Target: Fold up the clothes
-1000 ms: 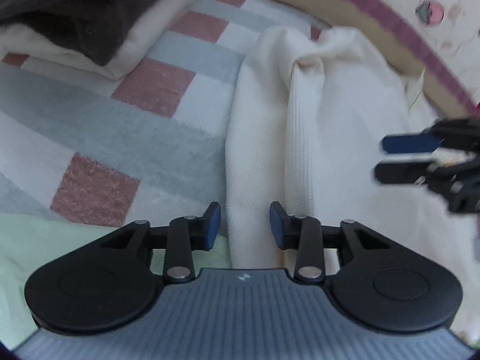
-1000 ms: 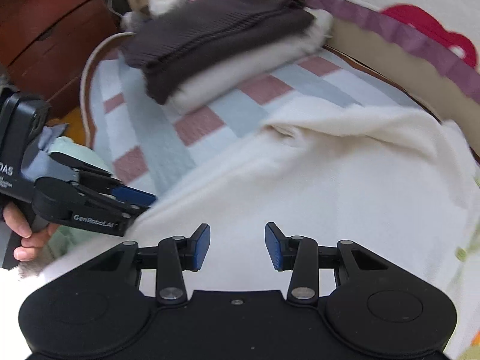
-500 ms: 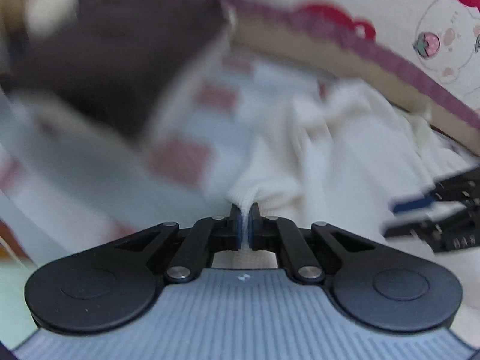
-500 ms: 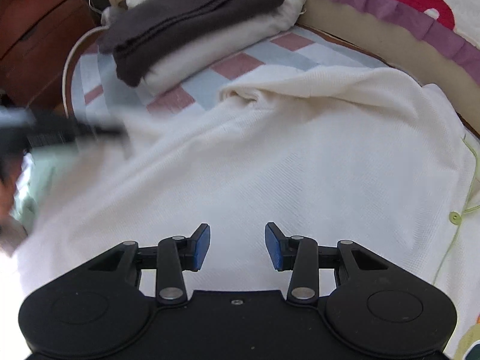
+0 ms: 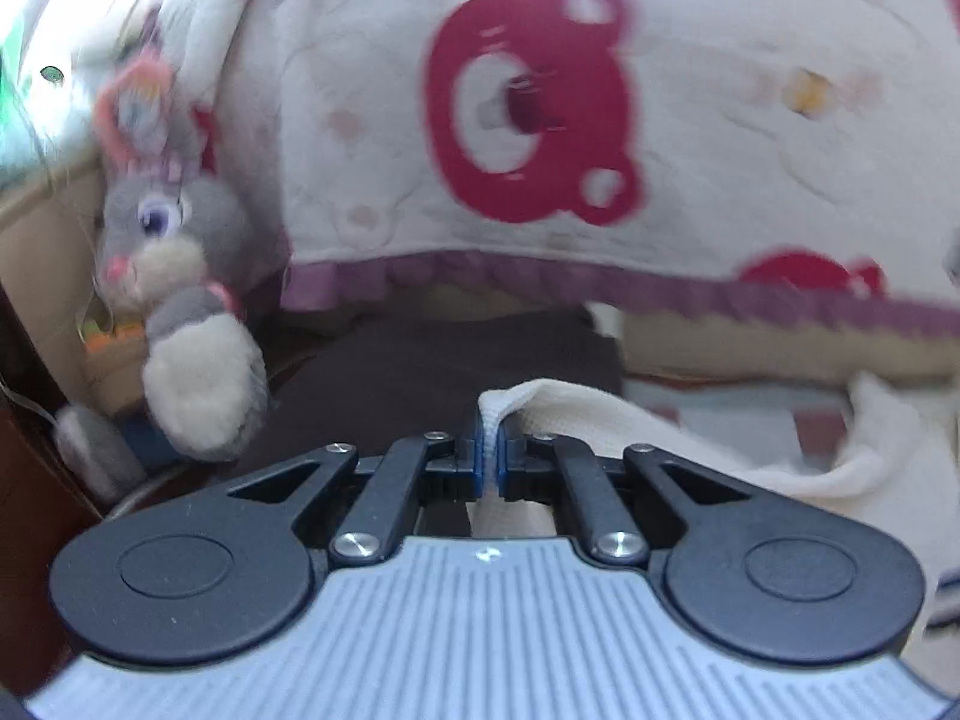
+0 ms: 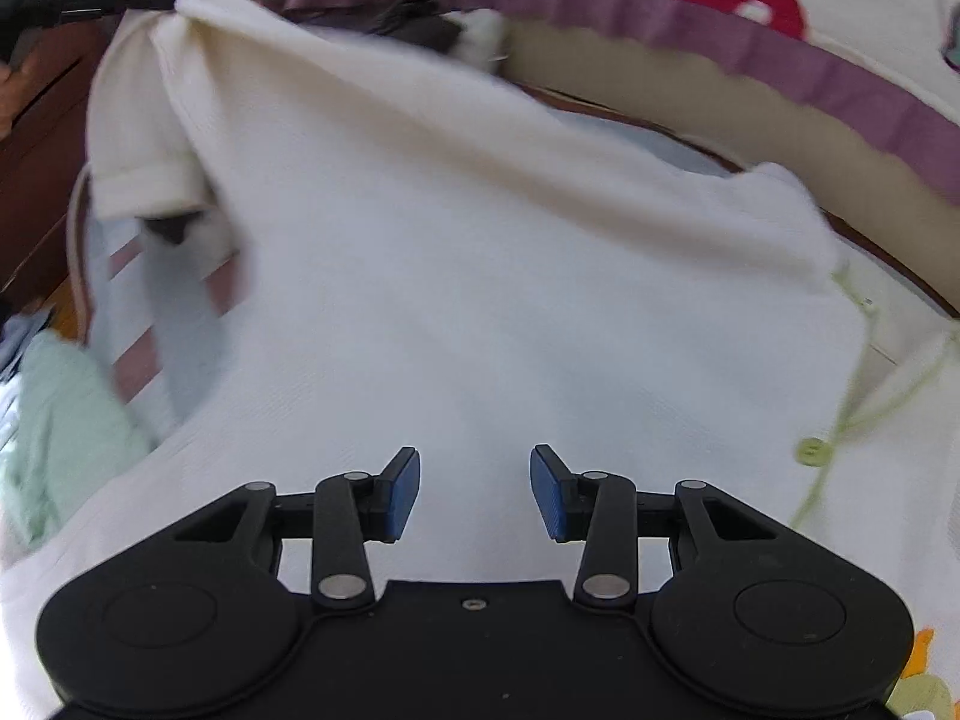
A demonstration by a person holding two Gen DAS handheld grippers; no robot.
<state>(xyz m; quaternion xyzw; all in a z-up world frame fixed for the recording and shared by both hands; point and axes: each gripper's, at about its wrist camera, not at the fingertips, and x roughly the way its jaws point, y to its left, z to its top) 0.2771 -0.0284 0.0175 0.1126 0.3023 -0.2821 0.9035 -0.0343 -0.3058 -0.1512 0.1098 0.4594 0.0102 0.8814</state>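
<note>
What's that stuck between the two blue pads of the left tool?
A pinched edge of the cream garment, gripped by the left gripper. The left wrist view shows it.

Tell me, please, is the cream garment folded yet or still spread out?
Still spread, not folded. The cream garment lies open across the bed, one corner lifted by the shut left gripper; the right gripper hovers open above it.

Soft daylight, glare top left — both fisheye views motion-blurred, bowed at the edges.
</note>
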